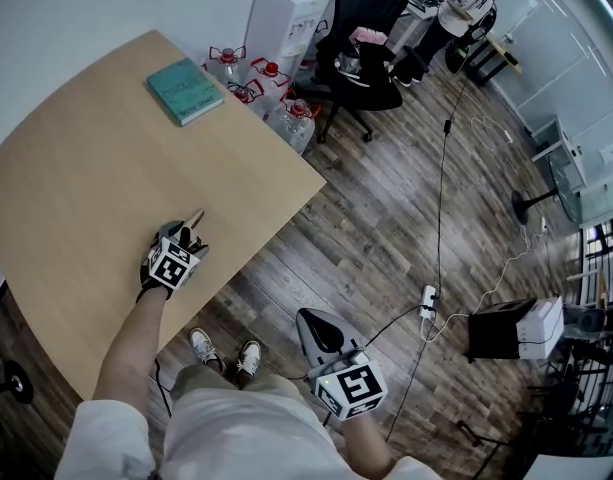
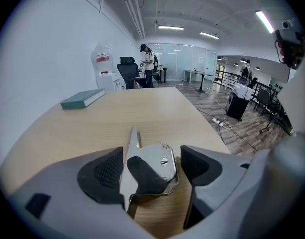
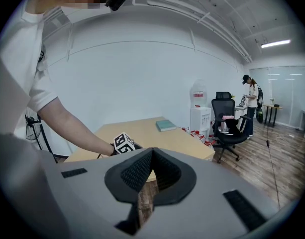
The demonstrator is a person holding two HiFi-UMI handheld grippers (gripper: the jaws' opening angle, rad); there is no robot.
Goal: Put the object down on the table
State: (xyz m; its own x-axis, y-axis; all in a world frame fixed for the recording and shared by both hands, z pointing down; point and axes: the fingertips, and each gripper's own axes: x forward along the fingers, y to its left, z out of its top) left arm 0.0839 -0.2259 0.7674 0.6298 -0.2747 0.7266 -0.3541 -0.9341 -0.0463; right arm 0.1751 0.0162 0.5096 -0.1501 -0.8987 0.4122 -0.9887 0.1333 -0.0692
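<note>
A silver metal tool with a black lever (image 2: 162, 159) lies flat on the wooden table (image 1: 86, 188). Its pointed blade aims away from me, and its tip (image 1: 194, 216) pokes out ahead of the left gripper. My left gripper (image 1: 184, 234) (image 2: 150, 169) sits low over the table near the front edge. Its jaws stand wide on either side of the tool, and a clear gap shows at the right pad (image 2: 199, 164). My right gripper (image 1: 321, 328) (image 3: 151, 171) hangs off the table over the wood floor, pads together, with nothing in it.
A teal book (image 1: 185, 91) (image 2: 82, 98) lies at the table's far end. Beyond the far edge stand water jugs (image 1: 291, 118), a white dispenser (image 1: 284, 18) and a black office chair (image 1: 361, 38). A power strip (image 1: 427, 298) and cables cross the floor on the right.
</note>
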